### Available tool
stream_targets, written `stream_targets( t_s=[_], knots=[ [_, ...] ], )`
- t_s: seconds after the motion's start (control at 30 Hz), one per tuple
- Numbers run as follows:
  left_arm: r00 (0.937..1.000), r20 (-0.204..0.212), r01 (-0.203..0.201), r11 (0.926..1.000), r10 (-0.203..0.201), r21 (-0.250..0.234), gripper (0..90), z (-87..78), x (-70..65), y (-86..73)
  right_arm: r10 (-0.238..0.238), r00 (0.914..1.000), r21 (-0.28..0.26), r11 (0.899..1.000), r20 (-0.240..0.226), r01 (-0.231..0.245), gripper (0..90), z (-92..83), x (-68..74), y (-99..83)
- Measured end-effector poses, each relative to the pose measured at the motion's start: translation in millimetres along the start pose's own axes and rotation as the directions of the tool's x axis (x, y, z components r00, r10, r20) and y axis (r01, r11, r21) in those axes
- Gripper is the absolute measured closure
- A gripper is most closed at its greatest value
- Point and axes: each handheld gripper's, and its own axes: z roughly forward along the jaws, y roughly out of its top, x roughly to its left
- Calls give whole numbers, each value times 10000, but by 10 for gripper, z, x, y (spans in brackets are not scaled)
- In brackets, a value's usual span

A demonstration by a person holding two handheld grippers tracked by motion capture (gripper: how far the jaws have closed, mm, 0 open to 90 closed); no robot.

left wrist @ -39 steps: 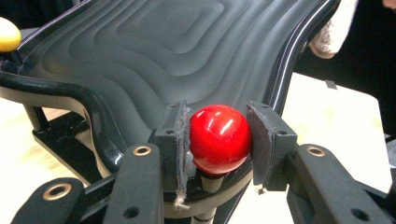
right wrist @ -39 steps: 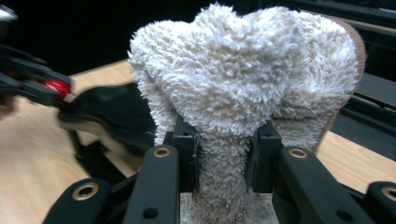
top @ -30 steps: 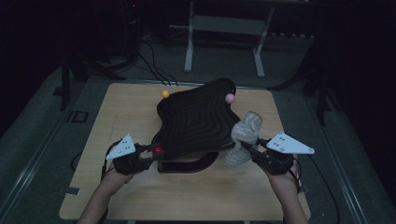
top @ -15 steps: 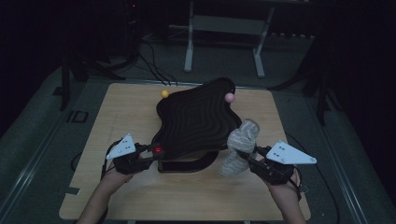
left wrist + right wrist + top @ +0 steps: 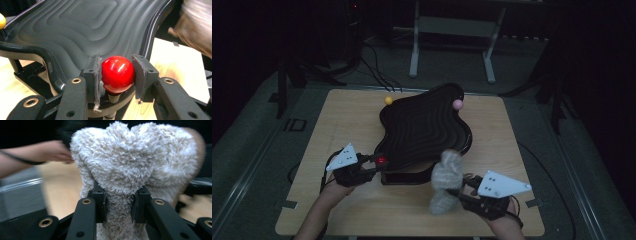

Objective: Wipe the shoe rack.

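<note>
While left gripper (image 5: pixel 117 75) clamps red knob (image 5: pixel 117 73) | right gripper (image 5: pixel 119 203) pinches fluffy cloth (image 5: pixel 132 165) (blurred)

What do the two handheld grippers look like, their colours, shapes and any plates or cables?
Both are black metal frames. The left gripper and the right gripper each have two flat dark pads, frayed at the edges, on arms with brass-ringed bolt holes. Each carries a pale grey three-cornered plate dotted with small holes. Thin black cables trail from them.

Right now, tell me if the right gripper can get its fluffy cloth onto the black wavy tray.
Probably yes: the right gripper holds the fluffy cloth beside the black wavy tray, whose near edge looks unobstructed.
</note>
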Motion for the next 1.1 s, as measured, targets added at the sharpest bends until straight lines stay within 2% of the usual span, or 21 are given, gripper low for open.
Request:
stream_targets(
  t_s=[0.07,0.1,0.13,0.2,0.23,0.33,0.43,0.5,0.57,0.63,0.7,0.83,0.87,0.9,0.97,1.03,1.1],
  knots=[
    [10000,-4,16,10000,-16,-21,598,-2,0,-4,-232,9957,7,9997,-899,234,700,60,68,11],
    [10000,-16,9,10000,-9,-9,598,-1,-2,-3,-269,9936,105,9995,-1094,282,699,97,71,10],
    [10000,-25,4,10000,-4,1,598,-1,-4,-1,-249,9942,209,9994,-1049,273,699,124,51,3],
    [10000,-15,-2,10000,2,5,598,-2,-2,0,-6,9970,300,9995,-769,29,698,149,-24,-21],
    [10000,-15,2,10000,-2,-9,598,-2,-2,-2,208,9992,401,9990,-340,-194,696,145,-84,-43],
    [10000,18,-24,10000,24,-2,598,-1,3,-1,679,9971,292,9972,338,-689,694,76,-227,-89],
    [10000,63,-31,10000,31,-17,598,-1,12,-3,772,9911,120,9968,1084,-790,694,-42,-325,-107],
    [10000,67,-55,10000,55,-9,598,-1,12,-2,955,9843,-88,9954,1483,-953,695,-117,-386,-135],
    [9999,105,-68,10000,67,4,598,-1,17,0,1113,9750,14,9935,1924,-1137,696,-118,-430,-208],
    [9999,118,-79,10000,79,-3,598,-1,19,-2,1284,9732,354,9899,1906,-1375,696,-63,-470,-308],
    [9999,101,-95,10000,95,11,598,-1,18,0,1264,9748,647,9880,1838,-1404,695,-20,-469,-345],
    [9999,97,-105,9999,104,8,598,-1,22,-1,980,9789,298,9940,1793,-1050,695,-91,-408,-224],
    [9999,95,-108,9999,108,12,598,-1,22,0,820,9772,-36,9966,1957,-829,696,-161,-393,-128],
    [9999,106,-102,9999,102,20,598,-1,24,1,671,9740,-125,9977,2164,-660,696,-189,-394,-83],
    [9999,117,-113,9999,113,10,598,-1,25,0,571,9678,-101,9984,2454,-563,696,-192,-412,-46],
    [9999,114,-115,9999,115,13,598,0,24,0,552,9636,138,9980,2615,-609,696,-120,-437,-102],
    [9998,126,-129,9999,129,27,598,-1,27,2,733,9661,332,9959,2475,-840,697,-55,-459,-189]
  ],
)
